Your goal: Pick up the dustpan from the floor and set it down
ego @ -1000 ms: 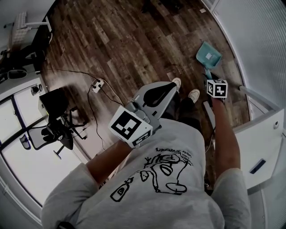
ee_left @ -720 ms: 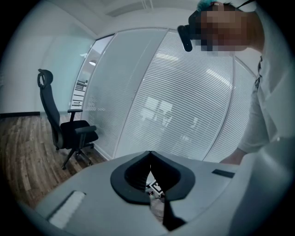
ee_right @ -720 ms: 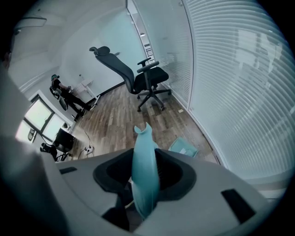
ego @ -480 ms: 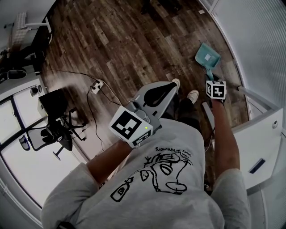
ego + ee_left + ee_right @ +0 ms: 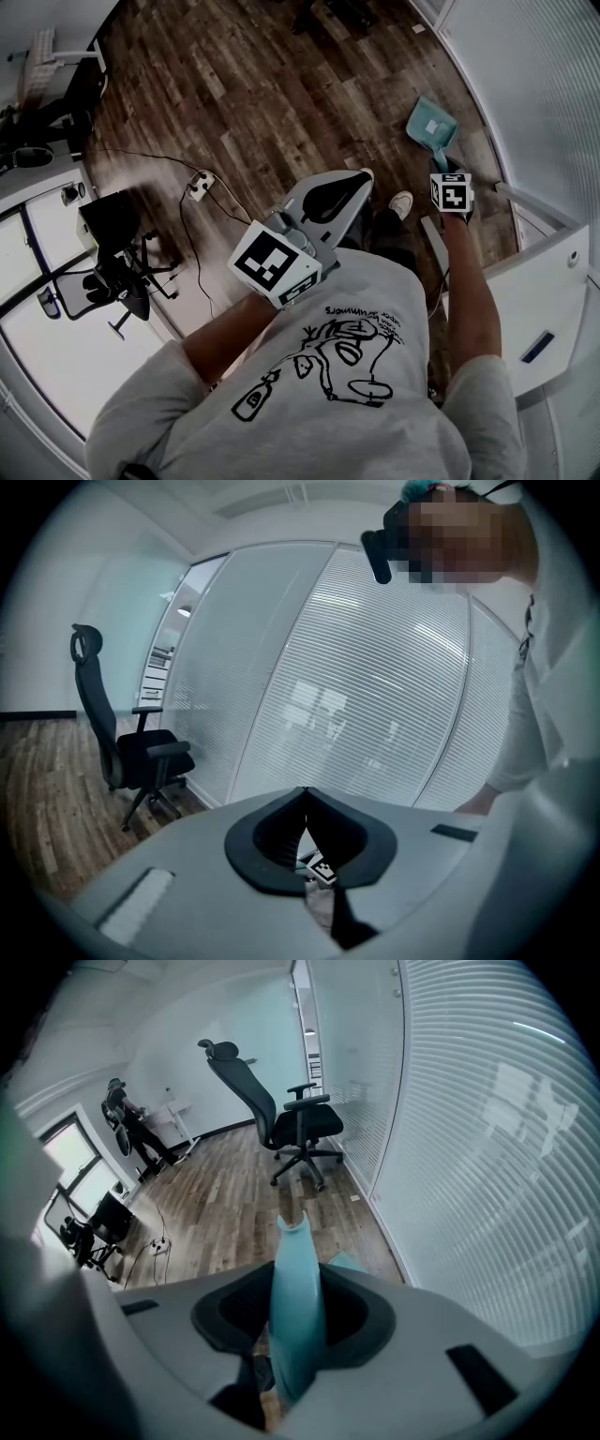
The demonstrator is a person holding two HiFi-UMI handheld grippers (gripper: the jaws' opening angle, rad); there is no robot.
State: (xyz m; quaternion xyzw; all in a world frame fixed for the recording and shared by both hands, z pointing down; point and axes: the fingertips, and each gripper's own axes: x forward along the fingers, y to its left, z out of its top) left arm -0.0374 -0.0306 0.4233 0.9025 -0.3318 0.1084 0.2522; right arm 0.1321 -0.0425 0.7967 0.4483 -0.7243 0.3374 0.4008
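Note:
The light blue dustpan [image 5: 431, 125] is at the top right of the head view, over the wood floor beside the glass wall. My right gripper [image 5: 444, 171] reaches down to its handle. In the right gripper view the blue handle [image 5: 296, 1312] stands upright between the jaws of the right gripper [image 5: 295, 1283], which have just been closing and now press on it; a corner of the pan [image 5: 349, 1262] shows behind. My left gripper [image 5: 328, 197] hovers in front of my chest, and the left gripper [image 5: 305, 801] is shut on nothing.
My shoes [image 5: 401, 202] stand just short of the dustpan. A power strip with cables [image 5: 199, 185] lies on the floor at the left, near a black chair [image 5: 112, 272]. A white cabinet [image 5: 544, 291] is at my right. An office chair [image 5: 291, 1119] stands by the blinds [image 5: 487, 1147].
The right gripper's marker cube and the dustpan have shifted slightly together in the head view. The left gripper has stayed where it was.

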